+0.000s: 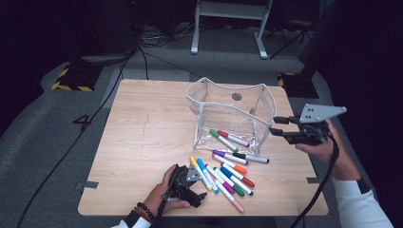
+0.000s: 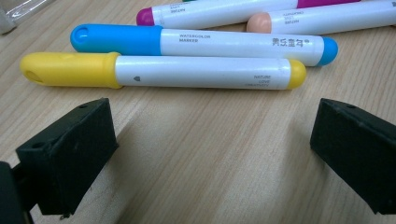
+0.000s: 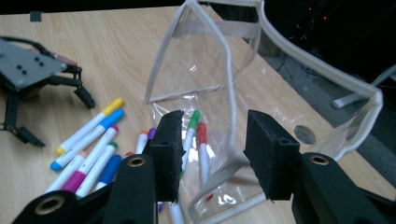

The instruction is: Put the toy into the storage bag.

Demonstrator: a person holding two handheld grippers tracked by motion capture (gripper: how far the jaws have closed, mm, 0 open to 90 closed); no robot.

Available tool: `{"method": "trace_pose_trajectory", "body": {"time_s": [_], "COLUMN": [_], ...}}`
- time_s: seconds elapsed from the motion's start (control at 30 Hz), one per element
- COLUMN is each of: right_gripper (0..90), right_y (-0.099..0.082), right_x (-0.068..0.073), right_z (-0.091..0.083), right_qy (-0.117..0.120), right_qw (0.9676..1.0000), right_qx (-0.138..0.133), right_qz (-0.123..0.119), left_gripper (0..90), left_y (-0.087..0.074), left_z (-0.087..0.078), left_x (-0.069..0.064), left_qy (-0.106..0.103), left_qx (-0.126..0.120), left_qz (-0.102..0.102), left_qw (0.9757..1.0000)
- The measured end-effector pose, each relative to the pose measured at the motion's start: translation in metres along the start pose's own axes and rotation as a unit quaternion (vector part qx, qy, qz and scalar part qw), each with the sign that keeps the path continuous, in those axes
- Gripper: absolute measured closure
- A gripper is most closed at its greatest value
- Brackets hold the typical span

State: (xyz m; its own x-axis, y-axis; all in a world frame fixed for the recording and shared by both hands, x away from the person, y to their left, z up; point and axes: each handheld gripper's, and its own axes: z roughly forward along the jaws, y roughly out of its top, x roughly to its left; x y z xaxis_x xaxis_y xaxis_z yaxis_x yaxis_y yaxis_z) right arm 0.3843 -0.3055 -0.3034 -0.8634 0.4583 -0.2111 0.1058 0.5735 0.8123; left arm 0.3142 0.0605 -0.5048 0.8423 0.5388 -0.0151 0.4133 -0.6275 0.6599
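Observation:
A clear plastic pouch [image 1: 209,102] stands open on the wooden table [image 1: 142,142], with a green marker [image 1: 223,140] and a red marker [image 1: 234,138] lying inside. Several more markers lie loose in front of it, among them a yellow one [image 1: 200,173] and a blue one [image 1: 207,175]. My left gripper [image 1: 197,182] rests low on the table, open, its jaws wide apart just short of the yellow marker [image 2: 163,71] and blue marker [image 2: 201,43]. My right gripper [image 1: 275,125] hovers at the pouch's right corner, open with nothing held; the pouch [image 3: 280,42] lies beyond its jaws.
Purple, orange, pink and green markers [image 1: 233,173] crowd the front middle of the table. The table's near edge [image 1: 204,213] runs close behind my left hand. Behind the table stand a white frame's legs [image 1: 228,28], and cables [image 1: 109,90] lie on the grey floor.

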Motion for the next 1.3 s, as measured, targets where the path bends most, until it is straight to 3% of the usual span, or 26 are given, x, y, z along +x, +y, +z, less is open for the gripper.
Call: {"method": "trace_pose_trajectory", "body": {"time_s": [0.03, 0.1, 0.17, 0.27, 0.33, 0.47, 0.57, 0.67, 0.83, 0.97, 1.03, 1.17, 1.3], "right_gripper": [57.3, 56.8, 56.8, 56.5, 56.1, 56.1, 55.8, 56.0, 58.8, 68.9, 71.8, 75.5, 71.1], "right_y": [-0.009, -0.027, -0.046, -0.072, -0.088, -0.113, -0.127, -0.140, -0.153, -0.155, -0.156, -0.154, -0.151], "right_x": [0.004, 0.012, 0.017, 0.020, 0.022, 0.018, 0.015, 0.010, 0.005, 0.004, 0.008, 0.018, 0.025], "right_z": [0.002, 0.008, 0.015, 0.027, 0.036, 0.053, 0.068, 0.083, 0.104, 0.103, 0.100, 0.093, 0.090], "right_qy": [0.006, -0.005, 0.018, 0.021, 0.022, 0.041, 0.047, 0.058, 0.060, 0.069, 0.071, 0.081, 0.104], "right_qw": [1.0000, 0.9998, 0.9996, 0.9989, 0.9978, 0.9955, 0.9931, 0.9904, 0.9864, 0.9857, 0.9861, 0.9839, 0.9805], "right_qx": [0.001, 0.019, 0.022, 0.040, 0.062, 0.080, 0.102, 0.112, 0.139, 0.137, 0.137, 0.154, 0.166], "right_qz": [0.001, -0.009, 0.001, 0.015, 0.010, 0.032, 0.034, 0.056, 0.062, 0.070, 0.061, 0.041, 0.021], "left_gripper": [0.5, 0.5, 0.5, 0.5, 0.5, 0.5, 0.5, 0.5, 0.5, 0.5, 0.5, 0.5, 0.5], "left_y": [0.000, 0.000, 0.000, 0.000, 0.000, 0.000, 0.000, 0.000, 0.000, 0.000, 0.000, 0.000, 0.000], "left_z": [0.000, 0.000, 0.000, 0.000, 0.000, 0.000, 0.000, 0.000, 0.000, 0.000, 0.000, 0.000, 0.000], "left_x": [0.000, 0.000, 0.000, 0.000, 0.000, 0.000, 0.000, 0.000, 0.000, 0.000, 0.000, 0.000, 0.000], "left_qy": [0.000, 0.000, 0.000, 0.000, 0.000, 0.000, 0.000, 0.000, 0.000, 0.000, 0.000, 0.000, 0.000], "left_qx": [0.000, 0.000, -0.001, 0.000, 0.000, 0.000, -0.001, 0.000, 0.000, 0.000, 0.000, 0.000, 0.000], "left_qz": [0.000, 0.000, 0.001, 0.000, 0.000, 0.000, 0.001, 0.000, 0.001, 0.000, 0.000, 0.001, 0.000], "left_qw": [1.0000, 1.0000, 1.0000, 1.0000, 1.0000, 1.0000, 1.0000, 1.0000, 1.0000, 1.0000, 1.0000, 1.0000, 1.0000]}}
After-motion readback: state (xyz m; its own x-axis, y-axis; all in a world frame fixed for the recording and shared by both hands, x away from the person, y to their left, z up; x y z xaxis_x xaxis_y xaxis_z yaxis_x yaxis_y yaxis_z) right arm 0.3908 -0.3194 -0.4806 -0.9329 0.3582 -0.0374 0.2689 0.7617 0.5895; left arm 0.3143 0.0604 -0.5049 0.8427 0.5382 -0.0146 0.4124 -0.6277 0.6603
